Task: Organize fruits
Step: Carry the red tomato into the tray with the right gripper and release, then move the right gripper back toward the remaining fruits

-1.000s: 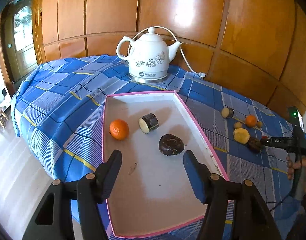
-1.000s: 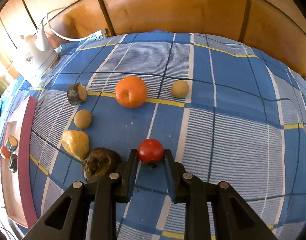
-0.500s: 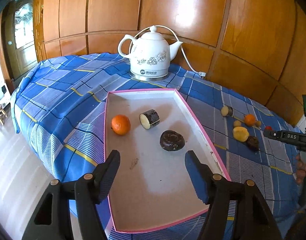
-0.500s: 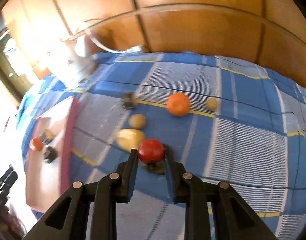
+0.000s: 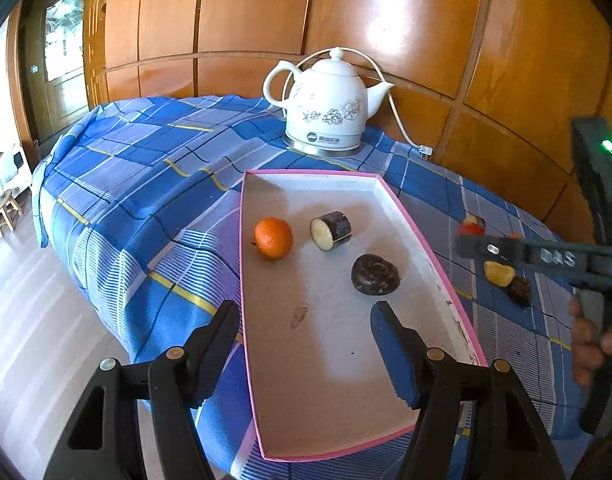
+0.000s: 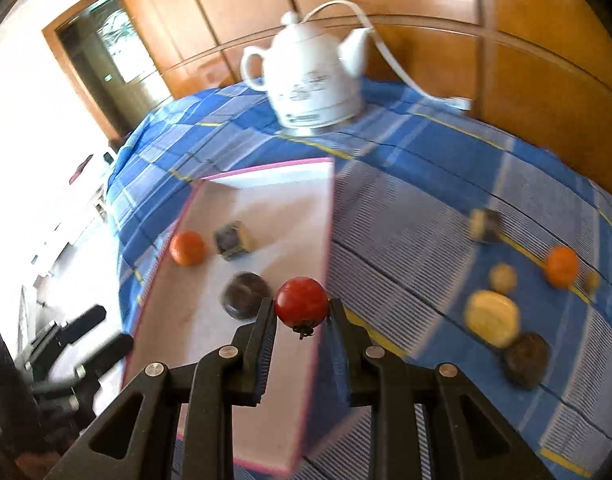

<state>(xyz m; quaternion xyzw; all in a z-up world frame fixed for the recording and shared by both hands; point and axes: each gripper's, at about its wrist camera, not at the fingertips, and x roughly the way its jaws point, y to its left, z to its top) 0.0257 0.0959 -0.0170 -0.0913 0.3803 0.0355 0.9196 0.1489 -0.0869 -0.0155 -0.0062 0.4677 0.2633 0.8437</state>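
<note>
Right gripper (image 6: 302,314) has its fingers clamped on a cherry tomato (image 6: 301,303) above the pink-rimmed tray's (image 6: 326,216) edge. Left gripper (image 5: 306,330) fingers spread apart, holding nothing, over the tray.

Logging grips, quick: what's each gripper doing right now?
Left gripper: open, holding nothing, above the tray.
Right gripper: shut on the red tomato.

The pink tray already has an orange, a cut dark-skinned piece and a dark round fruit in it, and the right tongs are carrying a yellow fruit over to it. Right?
Nearly. The right tongs grip a red tomato, not a yellow fruit, as the right wrist view shows. The rest is right.
</note>
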